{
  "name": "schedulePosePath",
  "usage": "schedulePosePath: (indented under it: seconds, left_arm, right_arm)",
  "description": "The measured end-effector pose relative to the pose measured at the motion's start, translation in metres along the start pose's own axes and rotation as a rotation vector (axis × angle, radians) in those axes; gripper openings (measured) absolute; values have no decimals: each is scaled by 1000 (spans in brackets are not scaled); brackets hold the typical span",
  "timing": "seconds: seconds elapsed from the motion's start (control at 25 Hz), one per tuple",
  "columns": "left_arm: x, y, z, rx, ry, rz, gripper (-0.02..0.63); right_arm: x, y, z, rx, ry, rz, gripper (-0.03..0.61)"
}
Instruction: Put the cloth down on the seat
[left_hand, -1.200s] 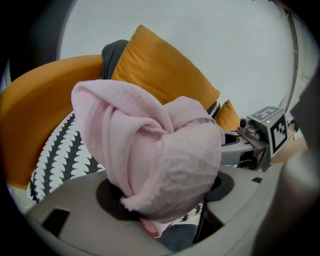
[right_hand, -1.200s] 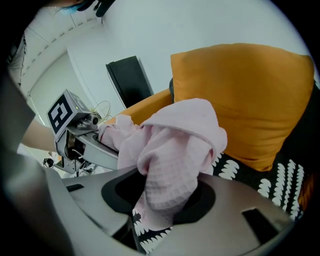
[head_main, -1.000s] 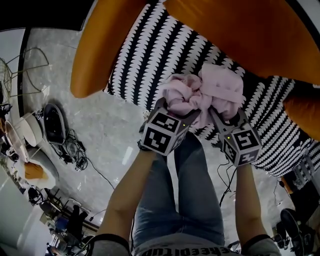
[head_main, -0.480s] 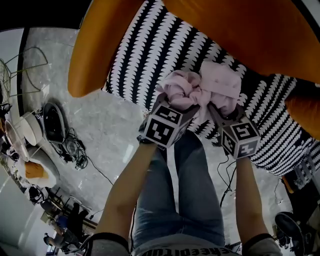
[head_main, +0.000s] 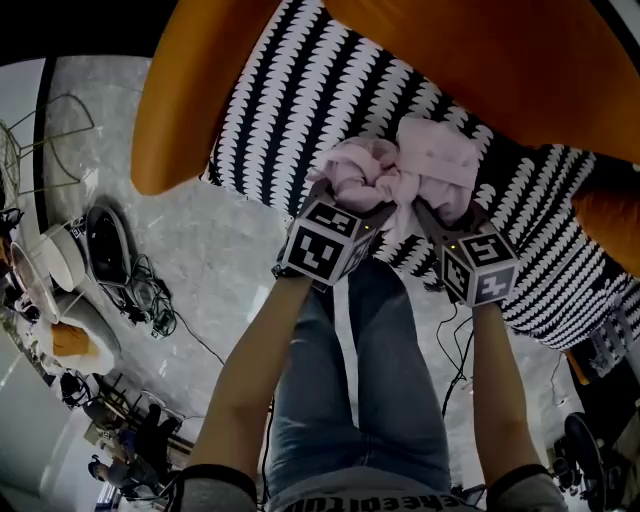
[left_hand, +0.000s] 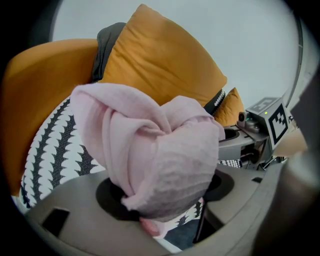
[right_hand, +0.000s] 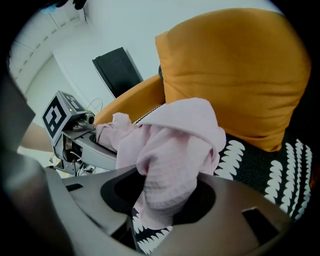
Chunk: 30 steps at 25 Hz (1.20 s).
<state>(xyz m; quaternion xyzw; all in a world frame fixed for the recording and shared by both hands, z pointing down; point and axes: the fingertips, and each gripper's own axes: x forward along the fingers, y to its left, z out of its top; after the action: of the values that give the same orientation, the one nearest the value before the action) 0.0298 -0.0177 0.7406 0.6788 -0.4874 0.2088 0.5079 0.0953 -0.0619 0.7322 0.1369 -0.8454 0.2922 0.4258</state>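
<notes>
A crumpled pink cloth (head_main: 405, 172) is bunched between both grippers over the front of the black-and-white patterned seat (head_main: 290, 105). My left gripper (head_main: 345, 198) is shut on the cloth's left bunch, which bulges up out of the jaws (left_hand: 150, 150). My right gripper (head_main: 448, 212) has its jaws opening. A hanging fold of cloth (right_hand: 170, 155) sits between them with dark gaps on either side. The pads of both grippers are hidden by fabric. Each gripper shows in the other's view: the right gripper (left_hand: 257, 132), the left gripper (right_hand: 70, 122).
The armchair has an orange back cushion (head_main: 490, 60) behind the cloth and orange armrests (head_main: 180, 100). The person's legs in jeans (head_main: 360, 400) stand right before the seat's front edge. Cables and round objects (head_main: 110, 250) lie on the marble floor at left.
Both grippers have moved a little up and forward over the seat, carrying the cloth with them. The cloth bundle looks slightly looser on the right side.
</notes>
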Motion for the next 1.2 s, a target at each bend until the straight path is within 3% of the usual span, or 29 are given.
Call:
schedulePosePath:
  seconds: [0.52,0.72,1.08,1.2]
  left_arm:
    - [-42,21,17,1,-13,7,347]
    - [-44,-9,26,-11,-20,-5,345]
    - [-90,-10,32,86,-46,13,346]
    - [-109,-17,42,139,-60,-18,347]
  right_arm:
    - [-4,20,32,39,-9,-25,195]
    - [-44,-4,26,66,-56,-67,195]
    - [-85,17,42,109,-161,-133,193]
    - [-98,33,55,123,-212,-136,192]
